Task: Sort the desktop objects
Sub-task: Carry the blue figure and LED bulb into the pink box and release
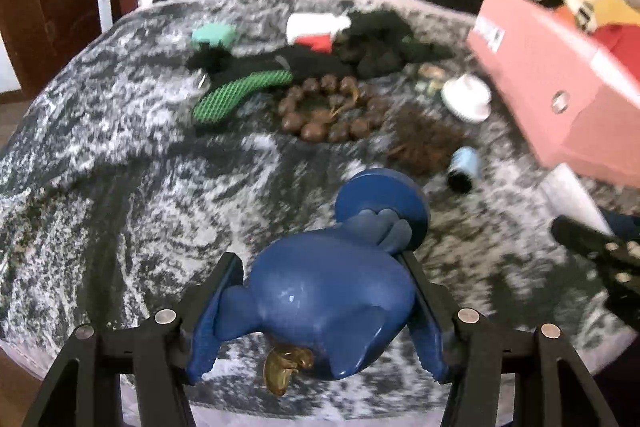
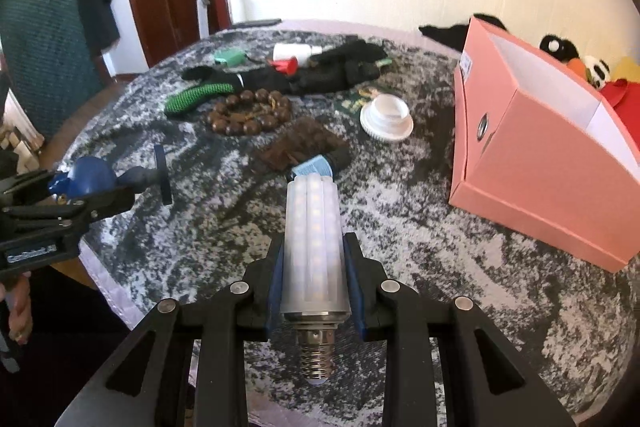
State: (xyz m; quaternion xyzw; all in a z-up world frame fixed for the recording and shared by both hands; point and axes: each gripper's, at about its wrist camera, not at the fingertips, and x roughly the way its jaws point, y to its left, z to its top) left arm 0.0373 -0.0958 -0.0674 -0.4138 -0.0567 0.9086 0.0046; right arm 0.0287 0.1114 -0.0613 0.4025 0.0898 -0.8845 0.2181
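Jaws of my left gripper [image 1: 320, 291] pinch a blue bird figurine [image 1: 328, 303]; my right gripper [image 2: 314, 267] clamps a corn-style LED bulb [image 2: 314, 239]. Both hover above the grey mottled surface [image 2: 440, 267], wooden beads [image 2: 248, 113] farther off, pink box [image 2: 540, 179] right.

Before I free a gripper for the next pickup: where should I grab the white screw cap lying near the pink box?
The white screw cap lies flat, opening up, with a wide flange under a narrower raised collar. Probably best to come straight down from above and close on the collar across its width, fingers aligned away from the pink box. The flange looks too low to pinch sideways.
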